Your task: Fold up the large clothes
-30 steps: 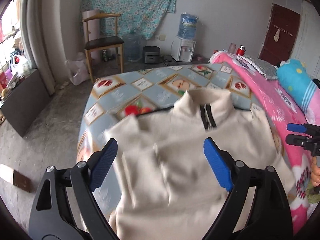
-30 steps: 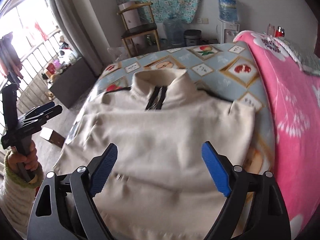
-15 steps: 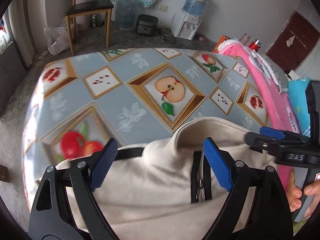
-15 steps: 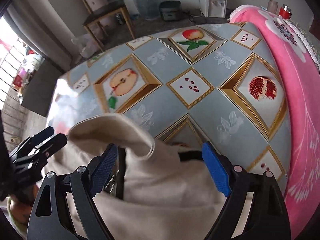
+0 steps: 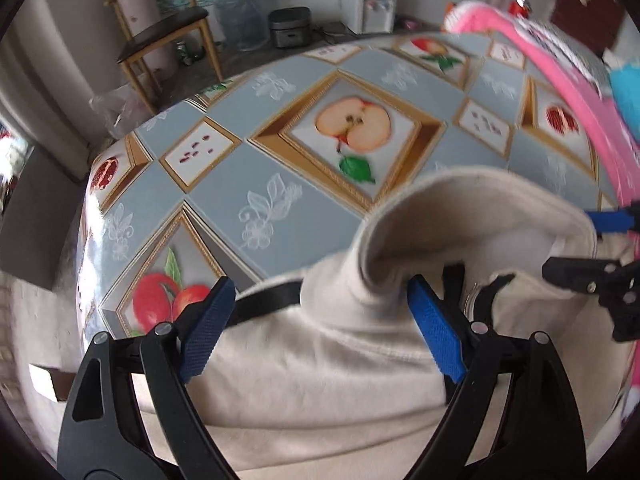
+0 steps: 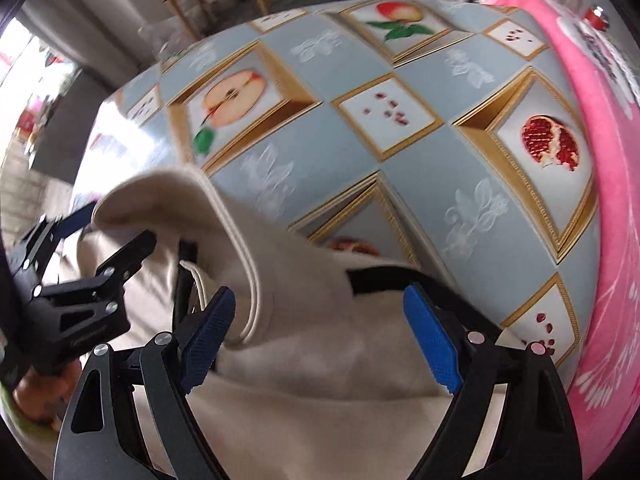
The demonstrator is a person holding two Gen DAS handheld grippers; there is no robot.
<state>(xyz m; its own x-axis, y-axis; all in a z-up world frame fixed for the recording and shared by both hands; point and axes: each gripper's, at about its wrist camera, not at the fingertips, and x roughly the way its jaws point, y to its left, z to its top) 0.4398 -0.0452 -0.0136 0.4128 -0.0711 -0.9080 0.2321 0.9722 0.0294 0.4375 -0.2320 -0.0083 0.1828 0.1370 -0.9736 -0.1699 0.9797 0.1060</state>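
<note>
A cream sweater (image 5: 320,380) (image 6: 320,400) with a stand-up collar (image 5: 460,200) (image 6: 168,188) and black shoulder trim lies flat on the bed. My left gripper (image 5: 320,292) hangs open just over the sweater's left shoulder, its right pad beside the collar's base. My right gripper (image 6: 320,300) is open over the other shoulder, its left pad against the collar's side. Nothing is pinched by either one. Each gripper also shows in the other's view, on the far side of the collar: the right gripper (image 5: 572,242) and the left gripper (image 6: 120,224).
The bed sheet (image 5: 280,184) (image 6: 420,160) is blue-grey with fruit panels and stretches beyond the collar. A pink blanket (image 5: 560,80) (image 6: 600,160) runs along the right side. A wooden chair (image 5: 160,40) and small appliances stand on the floor past the bed.
Both grippers came down and forward from above the whole sweater to its neckline, tilting more steeply. Their jaws stayed equally wide apart.
</note>
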